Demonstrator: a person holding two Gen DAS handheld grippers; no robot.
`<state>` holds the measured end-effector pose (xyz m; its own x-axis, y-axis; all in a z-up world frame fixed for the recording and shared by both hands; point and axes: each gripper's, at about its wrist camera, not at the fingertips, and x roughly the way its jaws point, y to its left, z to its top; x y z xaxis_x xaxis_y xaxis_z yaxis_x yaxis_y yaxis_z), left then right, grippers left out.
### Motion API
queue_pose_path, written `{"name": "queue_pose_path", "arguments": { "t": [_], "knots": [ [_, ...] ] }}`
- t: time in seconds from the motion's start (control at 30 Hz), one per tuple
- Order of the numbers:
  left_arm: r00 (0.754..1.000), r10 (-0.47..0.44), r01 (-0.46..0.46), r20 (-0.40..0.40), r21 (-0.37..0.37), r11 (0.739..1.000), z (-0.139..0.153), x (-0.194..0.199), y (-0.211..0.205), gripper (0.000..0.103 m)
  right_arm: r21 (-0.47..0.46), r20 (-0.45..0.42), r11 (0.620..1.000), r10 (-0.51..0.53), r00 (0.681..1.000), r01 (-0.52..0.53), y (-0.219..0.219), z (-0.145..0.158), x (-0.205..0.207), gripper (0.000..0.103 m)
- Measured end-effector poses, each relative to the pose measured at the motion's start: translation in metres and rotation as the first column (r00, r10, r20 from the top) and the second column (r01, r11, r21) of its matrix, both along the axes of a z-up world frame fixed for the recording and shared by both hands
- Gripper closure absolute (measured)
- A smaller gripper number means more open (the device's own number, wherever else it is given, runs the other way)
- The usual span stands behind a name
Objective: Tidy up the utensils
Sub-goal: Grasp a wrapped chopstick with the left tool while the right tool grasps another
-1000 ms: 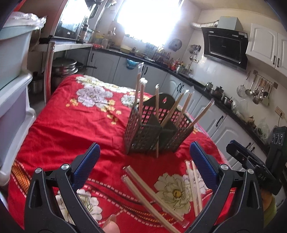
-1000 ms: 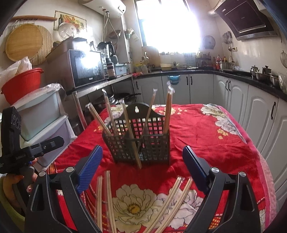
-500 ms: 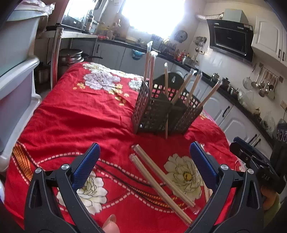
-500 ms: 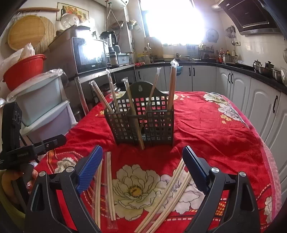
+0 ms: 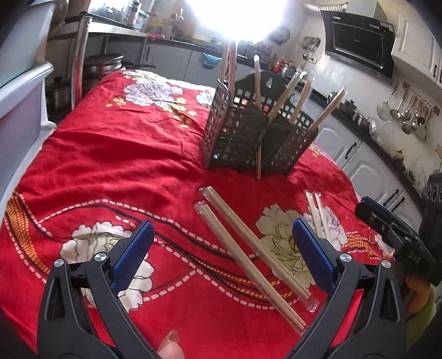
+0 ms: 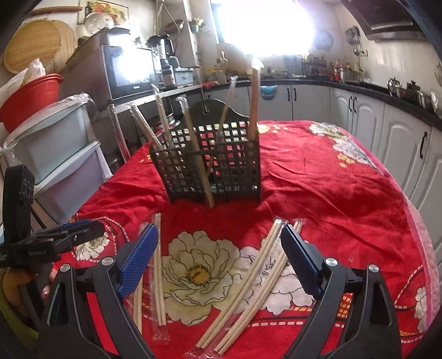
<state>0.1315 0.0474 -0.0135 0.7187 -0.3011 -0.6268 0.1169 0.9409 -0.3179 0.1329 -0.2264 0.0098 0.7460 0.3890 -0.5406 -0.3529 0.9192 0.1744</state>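
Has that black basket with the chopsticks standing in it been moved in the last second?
No. The basket sits on the same patch of red cloth, just behind the big white flower; only the camera shifted.

I am seeing the window (image 6: 265, 24) blowing out into white glare; fisheye distortion is bending and darkening both views' edges.

The black holder (image 5: 257, 132) stands mid-tabletop (image 5: 116, 154), sticks fanning outward above it. Bare red cloth lies open along the tabletop's left edge. Wrapped chopstick pairs (image 5: 248, 248) clutter the near edge.
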Motion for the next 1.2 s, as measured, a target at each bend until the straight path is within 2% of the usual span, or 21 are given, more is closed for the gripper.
{"name": "queue_pose_path", "arguments": {
  "t": [0.23,0.4,0.63,0.7,0.97,1.1,1.2],
  "knots": [
    [0.998,-0.024,0.023,-0.065,-0.020,1.000,-0.015,0.008,-0.004,0.013,-0.006,-0.049,1.000,-0.005,0.999,0.005,-0.003,-0.011,0.009,0.015],
    [0.993,-0.044,0.040,-0.109,-0.033,0.999,-0.024,0.013,-0.008,0.030,-0.005,-0.073,1.000,-0.003,0.997,0.003,-0.002,-0.017,0.013,0.015],
    [0.983,-0.031,0.019,-0.178,-0.072,0.997,-0.041,0.022,-0.003,0.044,0.002,-0.102,1.000,-0.003,0.995,0.003,-0.005,-0.023,0.021,0.015],
    [0.982,-0.022,0.009,-0.188,-0.074,0.997,-0.043,0.024,-0.001,0.049,0.002,-0.116,1.000,-0.003,0.993,0.003,-0.007,-0.025,0.024,0.015],
    [0.978,-0.002,-0.011,-0.207,-0.064,0.998,-0.045,0.041,0.001,0.059,0.011,-0.172,1.000,0.014,0.985,-0.013,-0.007,-0.038,0.040,0.016],
    [0.976,0.014,-0.030,-0.219,-0.071,0.997,-0.048,0.052,0.005,0.072,0.018,-0.211,1.000,0.026,0.977,-0.023,-0.007,-0.042,0.053,0.021],
    [0.974,0.018,-0.035,-0.227,-0.073,0.997,-0.049,0.062,0.006,0.077,0.022,-0.238,0.999,0.029,0.971,-0.024,-0.008,-0.046,0.062,0.029]
  ]
}}
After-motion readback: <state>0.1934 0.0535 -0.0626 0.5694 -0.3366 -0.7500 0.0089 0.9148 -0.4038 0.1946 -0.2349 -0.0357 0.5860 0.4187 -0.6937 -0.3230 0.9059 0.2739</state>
